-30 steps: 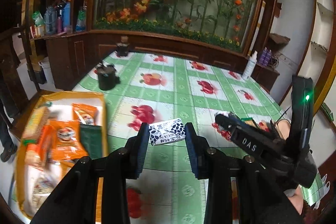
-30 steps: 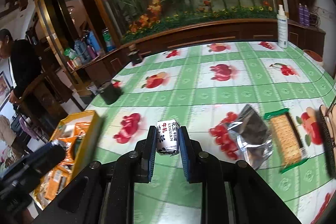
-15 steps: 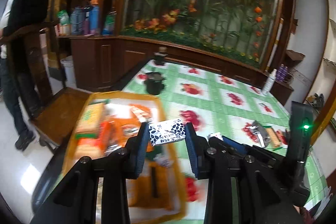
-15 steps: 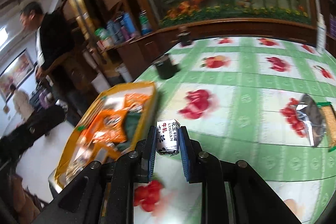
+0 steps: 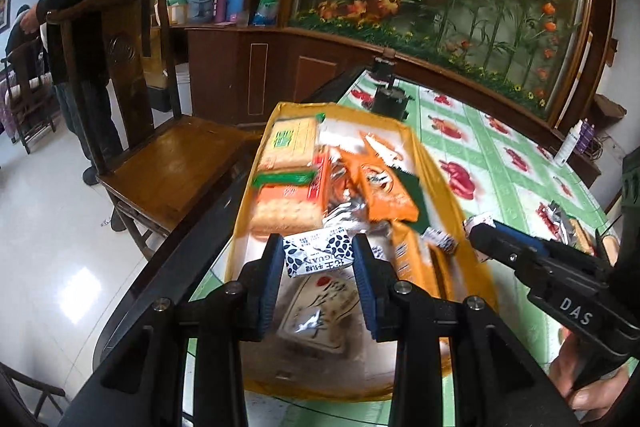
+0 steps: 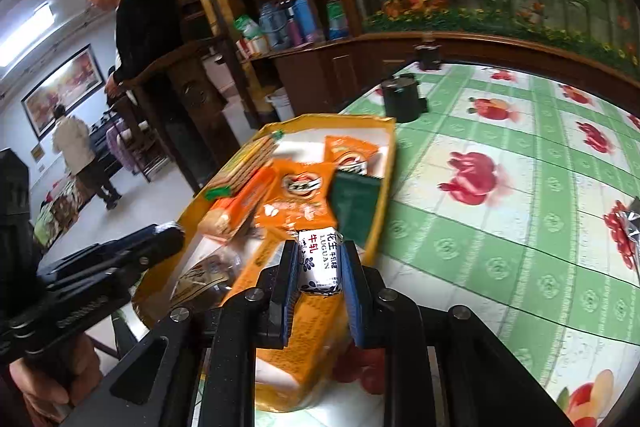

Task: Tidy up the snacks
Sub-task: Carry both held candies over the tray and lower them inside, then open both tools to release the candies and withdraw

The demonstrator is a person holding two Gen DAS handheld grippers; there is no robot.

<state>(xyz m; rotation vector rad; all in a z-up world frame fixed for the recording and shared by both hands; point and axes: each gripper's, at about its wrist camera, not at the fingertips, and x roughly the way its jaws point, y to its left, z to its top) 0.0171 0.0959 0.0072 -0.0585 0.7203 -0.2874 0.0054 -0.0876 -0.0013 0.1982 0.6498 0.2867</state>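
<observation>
My left gripper (image 5: 318,255) is shut on a small white candy packet with dark leaf print (image 5: 318,255), hanging over the near half of the yellow tray (image 5: 440,163). The tray holds cracker packs (image 5: 286,213), orange snack bags (image 5: 386,193) and a dark green packet (image 5: 414,195). My right gripper (image 6: 320,261) is shut on a second white candy packet (image 6: 320,261), held upright over the tray's (image 6: 382,195) near right part. In the left wrist view the right gripper (image 5: 478,231) comes in from the right over the tray's edge.
The tray sits at the left edge of a table with a green checked fruit-print cloth (image 6: 500,227). A black cup (image 6: 402,97) stands beyond the tray. A wooden chair (image 5: 160,155) is beside the table. A person in dark clothes (image 6: 140,23) stands in the room behind; another person is farther back.
Both grippers have swung left from over the open tablecloth to above the yellow tray, each keeping hold of its candy packet. The silver bag and cracker pack have slid out to the right.
</observation>
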